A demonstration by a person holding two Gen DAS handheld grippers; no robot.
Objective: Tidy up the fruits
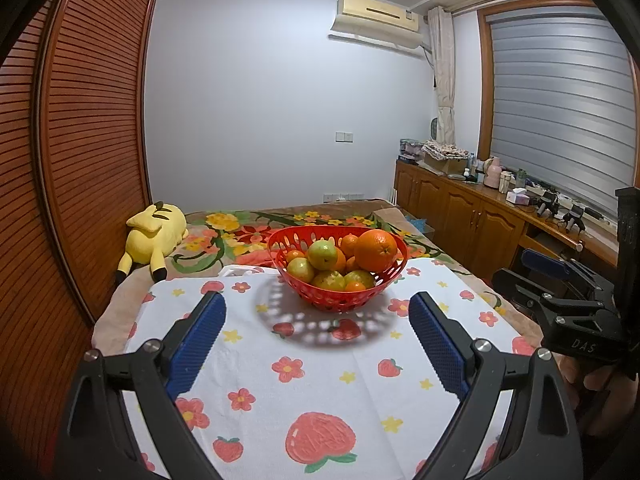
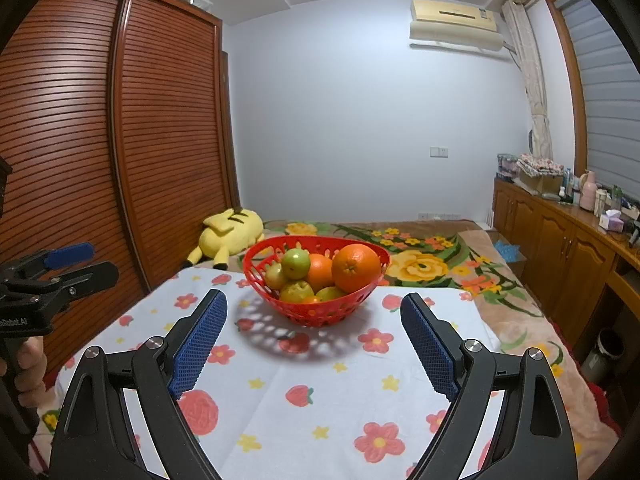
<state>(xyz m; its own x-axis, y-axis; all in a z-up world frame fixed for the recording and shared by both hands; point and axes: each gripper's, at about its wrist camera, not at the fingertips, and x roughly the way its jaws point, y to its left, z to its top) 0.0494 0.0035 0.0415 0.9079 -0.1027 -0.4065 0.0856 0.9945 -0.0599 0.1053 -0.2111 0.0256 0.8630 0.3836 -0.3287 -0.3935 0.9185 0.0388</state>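
A red perforated basket (image 1: 336,300) (image 2: 320,316) stands on a white cloth printed with flowers and strawberries (image 1: 320,380) (image 2: 320,392). It is piled with fruit: a large orange (image 1: 376,250) (image 2: 356,268) on top at the right, a green apple (image 1: 322,255) (image 2: 296,263), smaller oranges and several yellow-green fruits. My left gripper (image 1: 318,312) is open and empty, a short way in front of the basket. My right gripper (image 2: 314,312) is also open and empty, facing the basket from the near side. Each gripper shows at the edge of the other's view.
The cloth lies over a bed with a floral blanket (image 2: 440,264). A yellow plush toy (image 1: 156,236) (image 2: 228,236) lies at the back left by a slatted wooden wardrobe (image 1: 80,140). A wooden cabinet with clutter (image 1: 480,208) runs along the right. A person's hand (image 2: 24,360) grips the left gripper's handle.
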